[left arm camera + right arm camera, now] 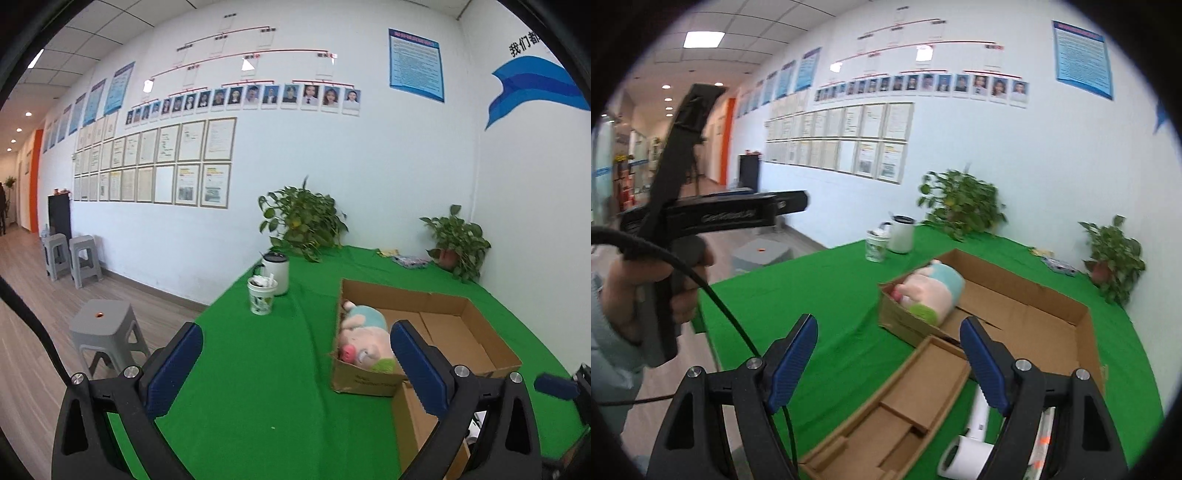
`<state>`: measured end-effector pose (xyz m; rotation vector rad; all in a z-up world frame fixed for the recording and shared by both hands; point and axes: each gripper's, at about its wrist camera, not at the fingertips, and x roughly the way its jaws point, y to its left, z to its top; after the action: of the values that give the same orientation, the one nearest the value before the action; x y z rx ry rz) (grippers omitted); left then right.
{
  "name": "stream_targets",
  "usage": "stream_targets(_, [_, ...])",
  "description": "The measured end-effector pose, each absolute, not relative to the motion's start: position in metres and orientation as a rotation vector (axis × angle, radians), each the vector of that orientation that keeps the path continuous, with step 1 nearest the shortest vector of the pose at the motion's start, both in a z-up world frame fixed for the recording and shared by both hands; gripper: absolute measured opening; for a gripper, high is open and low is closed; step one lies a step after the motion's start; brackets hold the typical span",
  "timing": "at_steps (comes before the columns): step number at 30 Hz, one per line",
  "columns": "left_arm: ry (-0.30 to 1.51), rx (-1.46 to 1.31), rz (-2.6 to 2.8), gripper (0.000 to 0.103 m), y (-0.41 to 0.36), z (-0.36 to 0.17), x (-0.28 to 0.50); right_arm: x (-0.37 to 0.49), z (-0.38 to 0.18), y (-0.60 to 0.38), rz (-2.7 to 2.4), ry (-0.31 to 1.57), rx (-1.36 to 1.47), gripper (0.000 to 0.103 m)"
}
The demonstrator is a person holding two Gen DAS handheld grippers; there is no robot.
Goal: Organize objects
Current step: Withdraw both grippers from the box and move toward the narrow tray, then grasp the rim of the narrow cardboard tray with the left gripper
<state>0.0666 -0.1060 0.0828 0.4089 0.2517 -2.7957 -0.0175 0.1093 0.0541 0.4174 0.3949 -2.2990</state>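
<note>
An open cardboard box (458,317) (1027,314) lies on the green table (266,369) (820,295). A pink plush pig with a teal band (364,338) (932,290) lies in the box's near-left corner. My left gripper (295,362) is open and empty, held above the table just left of the box. My right gripper (888,354) is open and empty above the box's front flap (912,398). A white hair-dryer-like object (971,439) lies under the right finger (982,365). The left gripper's body and the hand holding it (676,236) show at left in the right wrist view.
A printed paper cup (261,295) (876,245) and a white mug (277,271) (902,234) stand at the table's far left. Two potted plants (303,218) (458,240) stand at the back by the wall. Grey stools (107,332) stand on the floor at left.
</note>
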Motion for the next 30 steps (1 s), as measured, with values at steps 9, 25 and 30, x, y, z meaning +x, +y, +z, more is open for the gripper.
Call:
stream_targets(9, [0.298,0.596,-2.882,0.102,-0.116,0.071,0.063,-0.021,0.029,0.095,-2.13,0.252,0.591,0.079])
stream_targets(25, [0.423,1.238,-3.085,0.097,-0.039,-0.051,-0.036,-0.105,-0.06,0.15,-2.558,0.343,1.005,0.079])
stream_targets(30, [0.586,1.306,-3.093,0.097,-0.035,-0.069,-0.047,-0.109,-0.061,0.151,-2.565,0.287,0.971,0.079])
